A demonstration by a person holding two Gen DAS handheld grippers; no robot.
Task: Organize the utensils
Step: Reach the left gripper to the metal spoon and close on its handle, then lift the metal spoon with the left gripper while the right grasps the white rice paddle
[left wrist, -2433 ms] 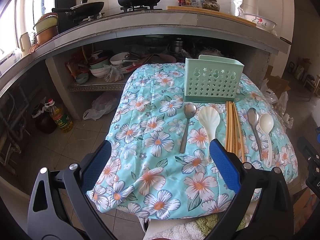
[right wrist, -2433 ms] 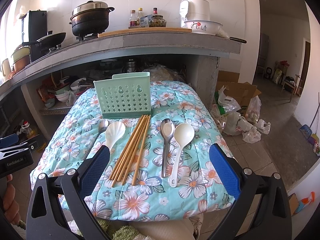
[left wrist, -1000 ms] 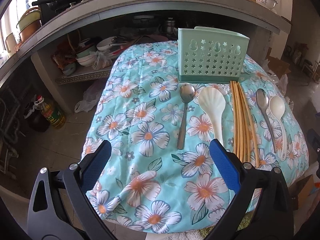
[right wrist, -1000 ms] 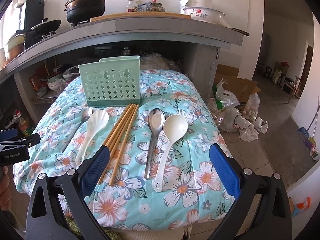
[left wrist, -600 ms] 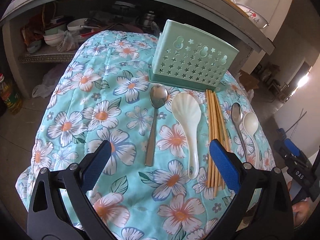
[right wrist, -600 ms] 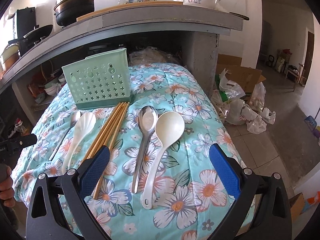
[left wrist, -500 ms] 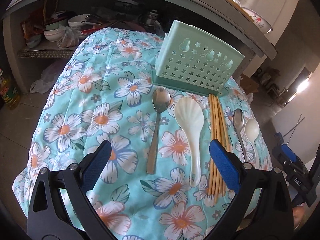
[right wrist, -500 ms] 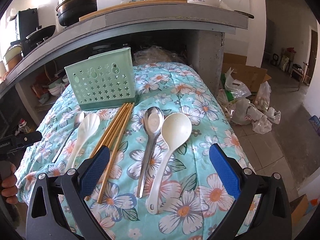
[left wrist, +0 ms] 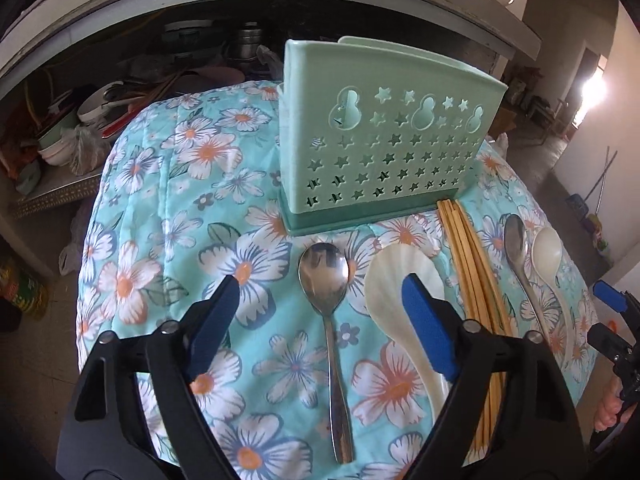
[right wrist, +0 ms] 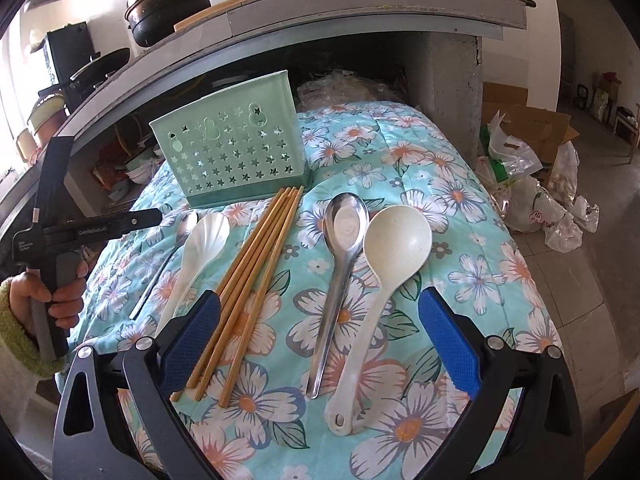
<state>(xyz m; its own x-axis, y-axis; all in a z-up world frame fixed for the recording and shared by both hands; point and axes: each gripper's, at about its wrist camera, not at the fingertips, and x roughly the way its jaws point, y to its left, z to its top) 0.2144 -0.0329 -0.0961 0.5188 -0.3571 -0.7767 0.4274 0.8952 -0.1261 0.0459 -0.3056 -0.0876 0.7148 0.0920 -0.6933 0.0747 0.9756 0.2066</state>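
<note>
- Blue-padded fingers [left wrist: 218,320] of the left gripper [left wrist: 320,320] stood apart, just narrowing, with the steel spoon [left wrist: 326,292] lying ungripped between them on the floral cloth [left wrist: 132,276].
- Right gripper [right wrist: 320,340] gaped over a metal spoon [right wrist: 340,248] and cream ladle [right wrist: 384,256], touching neither.
- Chopsticks [right wrist: 256,264] and shell spoon [right wrist: 196,252] lay before the mint star-cut holder [right wrist: 236,156].
- Lettering on the left gripper's body was unreadable.
- Both pointed steeply downward.
</note>
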